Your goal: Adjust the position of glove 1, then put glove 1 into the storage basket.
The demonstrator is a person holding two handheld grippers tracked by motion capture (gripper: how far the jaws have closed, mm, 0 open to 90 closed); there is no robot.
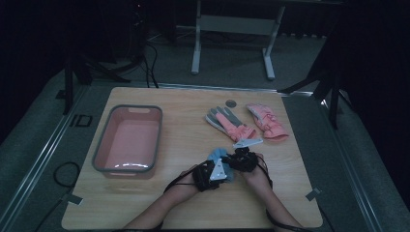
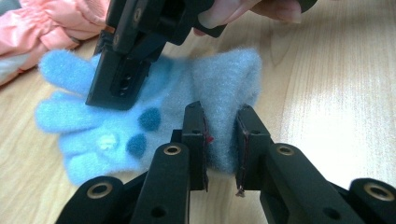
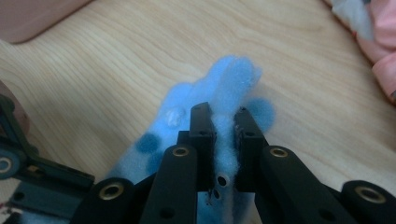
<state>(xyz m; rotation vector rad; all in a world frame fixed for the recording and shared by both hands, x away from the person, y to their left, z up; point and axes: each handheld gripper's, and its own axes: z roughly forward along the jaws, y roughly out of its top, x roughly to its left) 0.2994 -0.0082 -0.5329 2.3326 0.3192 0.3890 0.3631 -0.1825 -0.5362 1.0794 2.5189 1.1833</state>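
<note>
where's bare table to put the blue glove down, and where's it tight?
Free: the strip between the pink bin and the blue glove, and the near table edge outside either forearm. Tight: right of centre, where both tongs, left and right, pinch the glove just below the pink gloves.

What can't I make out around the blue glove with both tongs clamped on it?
- Blue glove: in the high view, mostly covered by the left tongs and right tongs.
- Its cuff end: in the right gripper view, hidden behind the jaws.
- Pink gloves: cut off by the frame edge in both gripper views.
- Pink tub: contents too dim to tell.
</note>
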